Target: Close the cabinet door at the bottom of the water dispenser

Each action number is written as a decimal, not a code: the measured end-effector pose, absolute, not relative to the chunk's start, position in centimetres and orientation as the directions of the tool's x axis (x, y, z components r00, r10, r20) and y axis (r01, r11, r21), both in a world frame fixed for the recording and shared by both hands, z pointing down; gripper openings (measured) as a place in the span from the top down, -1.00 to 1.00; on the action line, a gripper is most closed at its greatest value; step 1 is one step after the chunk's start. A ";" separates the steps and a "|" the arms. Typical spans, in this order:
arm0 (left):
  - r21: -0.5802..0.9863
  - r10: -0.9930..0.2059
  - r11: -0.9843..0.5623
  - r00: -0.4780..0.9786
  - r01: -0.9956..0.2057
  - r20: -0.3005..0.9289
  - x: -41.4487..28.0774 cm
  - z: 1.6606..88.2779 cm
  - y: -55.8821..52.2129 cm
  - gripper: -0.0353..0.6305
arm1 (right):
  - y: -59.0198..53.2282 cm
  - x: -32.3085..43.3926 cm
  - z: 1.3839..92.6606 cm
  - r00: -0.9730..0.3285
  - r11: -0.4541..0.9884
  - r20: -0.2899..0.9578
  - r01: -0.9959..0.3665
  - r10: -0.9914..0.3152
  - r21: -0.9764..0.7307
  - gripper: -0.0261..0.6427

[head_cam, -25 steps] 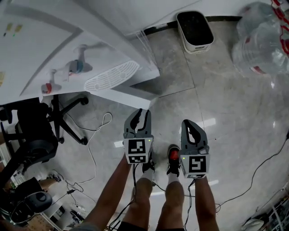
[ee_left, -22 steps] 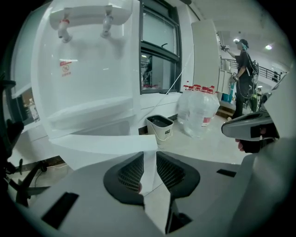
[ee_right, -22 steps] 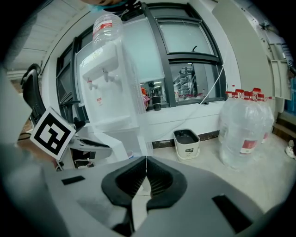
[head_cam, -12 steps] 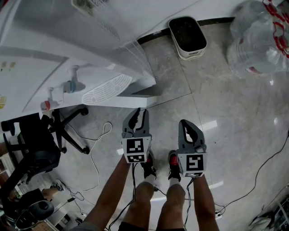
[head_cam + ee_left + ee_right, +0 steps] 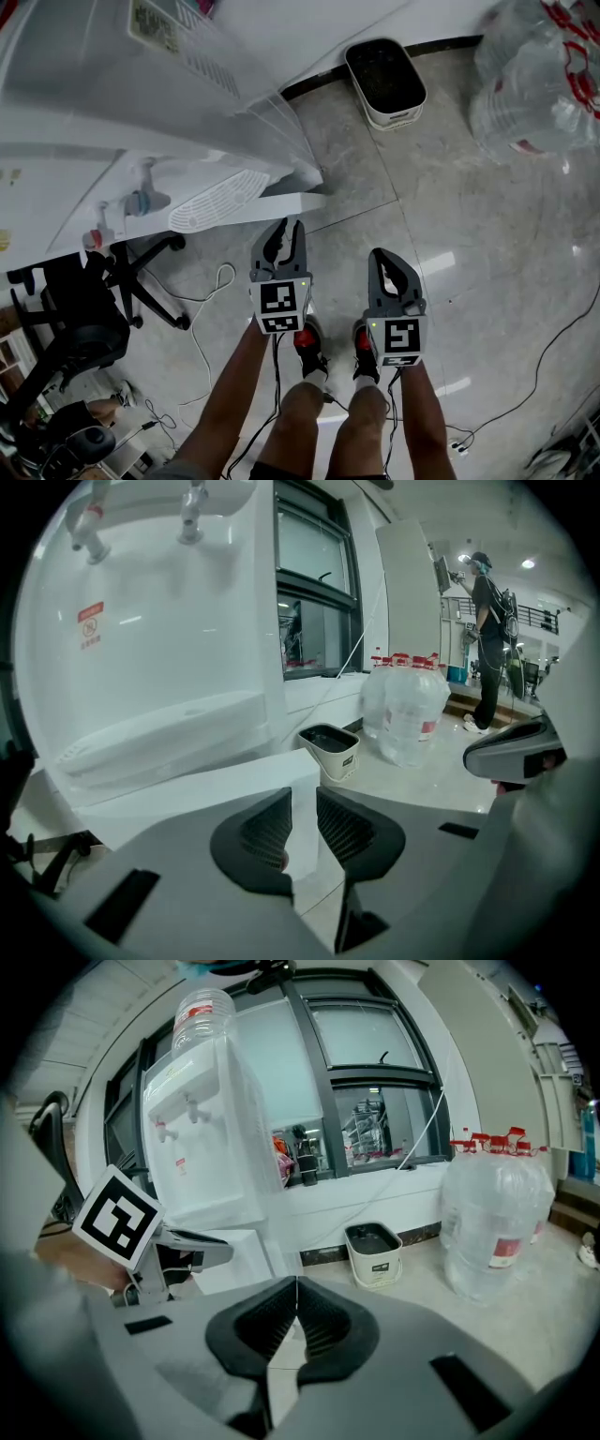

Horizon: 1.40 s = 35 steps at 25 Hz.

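Two grippers hang over the floor. The left gripper's (image 5: 286, 228) jaws stand slightly apart with nothing between them, near the one door (image 5: 298, 202), which is swung out at the dispenser's (image 5: 112, 122) foot. The right gripper's (image 5: 391, 257) jaws are pressed together and empty. One bin (image 5: 384, 80) and one chair (image 5: 84, 309) stand nearby.

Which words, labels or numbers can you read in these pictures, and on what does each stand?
No text can be read.
Red sticker on the water dispenser: too small.
Dark label on the bin: blurred.
Red labels on the water bottles: blurred.
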State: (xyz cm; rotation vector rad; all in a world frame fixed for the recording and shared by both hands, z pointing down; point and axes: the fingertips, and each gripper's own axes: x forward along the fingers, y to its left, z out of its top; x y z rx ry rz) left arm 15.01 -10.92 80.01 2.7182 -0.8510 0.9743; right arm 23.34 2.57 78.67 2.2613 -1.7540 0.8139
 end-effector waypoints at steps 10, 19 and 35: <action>-0.070 -0.480 -0.826 0.632 -0.559 0.609 16.1 80.4 -12.6 0.59 | 1.1 24.7 78.7 0.173 -0.297 0.498 -0.938 -0.850 -0.180 0.87; -0.076 -0.492 -0.823 0.639 -0.563 0.591 17.2 80.3 -14.2 0.59 | 0.0 25.8 78.9 0.189 -0.301 0.486 -0.940 -0.853 -0.162 0.87; -0.094 -0.510 -0.822 0.655 -0.561 0.557 18.4 80.5 -16.1 0.59 | -1.4 27.2 78.8 0.215 -0.302 0.451 -0.945 -0.866 -0.128 0.87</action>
